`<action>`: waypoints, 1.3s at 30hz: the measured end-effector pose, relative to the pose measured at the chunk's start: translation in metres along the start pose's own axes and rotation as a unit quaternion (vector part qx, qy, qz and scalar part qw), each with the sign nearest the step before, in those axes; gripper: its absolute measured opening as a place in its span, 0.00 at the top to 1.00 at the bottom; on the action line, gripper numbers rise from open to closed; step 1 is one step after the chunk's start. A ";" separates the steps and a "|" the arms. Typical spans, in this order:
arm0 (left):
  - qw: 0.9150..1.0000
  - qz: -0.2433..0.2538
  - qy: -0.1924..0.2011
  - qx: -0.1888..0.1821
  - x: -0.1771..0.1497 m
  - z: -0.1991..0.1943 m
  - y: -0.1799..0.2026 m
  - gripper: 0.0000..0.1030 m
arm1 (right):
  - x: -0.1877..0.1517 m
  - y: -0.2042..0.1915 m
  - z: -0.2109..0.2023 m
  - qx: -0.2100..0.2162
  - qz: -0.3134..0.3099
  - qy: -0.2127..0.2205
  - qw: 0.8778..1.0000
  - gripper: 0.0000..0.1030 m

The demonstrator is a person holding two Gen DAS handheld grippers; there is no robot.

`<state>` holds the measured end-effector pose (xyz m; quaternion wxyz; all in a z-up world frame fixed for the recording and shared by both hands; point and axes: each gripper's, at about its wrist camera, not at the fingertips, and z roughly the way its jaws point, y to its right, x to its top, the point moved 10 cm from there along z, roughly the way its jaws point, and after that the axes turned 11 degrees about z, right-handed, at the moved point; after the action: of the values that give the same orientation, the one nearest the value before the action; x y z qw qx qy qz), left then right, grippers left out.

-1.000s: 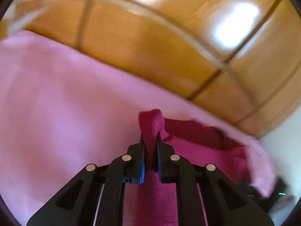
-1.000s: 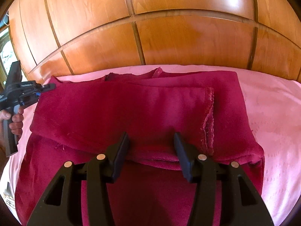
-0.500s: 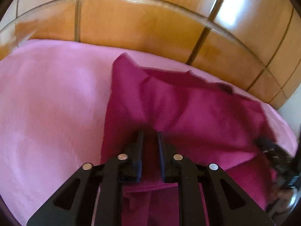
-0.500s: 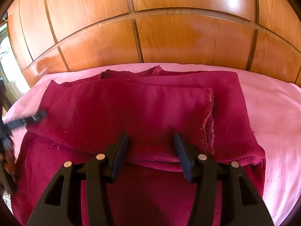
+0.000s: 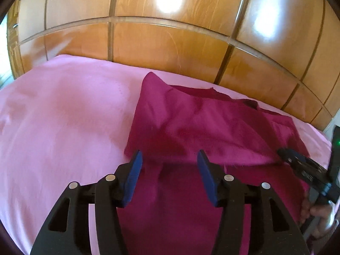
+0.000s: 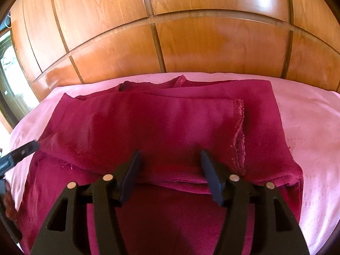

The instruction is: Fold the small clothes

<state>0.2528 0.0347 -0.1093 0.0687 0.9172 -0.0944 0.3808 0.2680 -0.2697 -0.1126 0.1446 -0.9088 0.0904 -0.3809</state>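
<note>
A dark red cloth (image 5: 212, 131) lies on the pink bed sheet (image 5: 59, 123), its far half folded over toward me. It also shows in the right wrist view (image 6: 161, 123), with a frayed hem near the right. My left gripper (image 5: 169, 159) is open and empty, just above the folded edge at the cloth's left end. My right gripper (image 6: 170, 157) is open and empty over the folded edge near its middle. The right gripper also shows at the right edge of the left wrist view (image 5: 297, 163); the left gripper's tip shows at the left of the right wrist view (image 6: 23, 150).
A wooden panelled headboard (image 6: 191, 48) rises right behind the bed. The pink sheet (image 6: 308, 127) extends to the right of the cloth. A window or doorway (image 6: 10, 74) is at the far left. A hand (image 5: 318, 212) holds the right gripper.
My left gripper brought the cloth's corner down onto the fold, then opened and let go. My right gripper has stayed open and still.
</note>
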 end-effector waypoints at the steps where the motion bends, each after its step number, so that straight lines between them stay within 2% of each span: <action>1: 1.000 -0.002 0.002 0.001 -0.004 -0.007 0.001 0.49 | 0.000 -0.002 -0.003 -0.004 -0.004 0.004 1.000 0.35; 3: 1.000 0.002 0.009 0.008 -0.013 -0.022 0.001 0.49 | -0.002 -0.006 -0.010 -0.005 -0.011 0.007 1.000 0.20; 6: 1.000 0.007 0.011 0.019 -0.025 -0.036 0.001 0.49 | -0.011 -0.011 -0.024 -0.008 -0.022 0.009 1.000 0.14; 14: 1.000 0.016 -0.008 0.022 -0.063 -0.055 -0.002 0.49 | -0.047 0.004 -0.048 -0.021 -0.010 -0.027 0.999 0.13; 20: 0.999 0.018 -0.023 0.021 -0.085 -0.059 -0.003 0.49 | -0.071 0.011 -0.067 -0.023 -0.022 -0.046 0.998 0.13; 27: 0.999 0.012 -0.036 0.019 -0.108 -0.066 -0.009 0.49 | -0.086 0.028 -0.096 -0.026 -0.024 -0.045 0.998 0.13; 35: 0.999 0.007 -0.051 0.000 -0.140 -0.086 -0.014 0.49 | -0.100 0.071 -0.139 -0.047 0.001 -0.036 0.998 0.14; 37: 0.998 0.008 -0.056 -0.010 -0.149 -0.094 -0.012 0.49 | -0.107 0.081 -0.146 -0.049 0.012 -0.044 0.998 0.15; 39: 0.998 0.011 -0.062 -0.020 -0.156 -0.100 -0.010 0.49 | -0.120 0.088 -0.153 -0.040 0.024 -0.061 0.997 0.24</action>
<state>0.0785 0.0826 -0.1512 0.0766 0.9364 -0.1159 0.3222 0.0700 -0.3491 -0.1195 0.1227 -0.9330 0.1179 -0.3170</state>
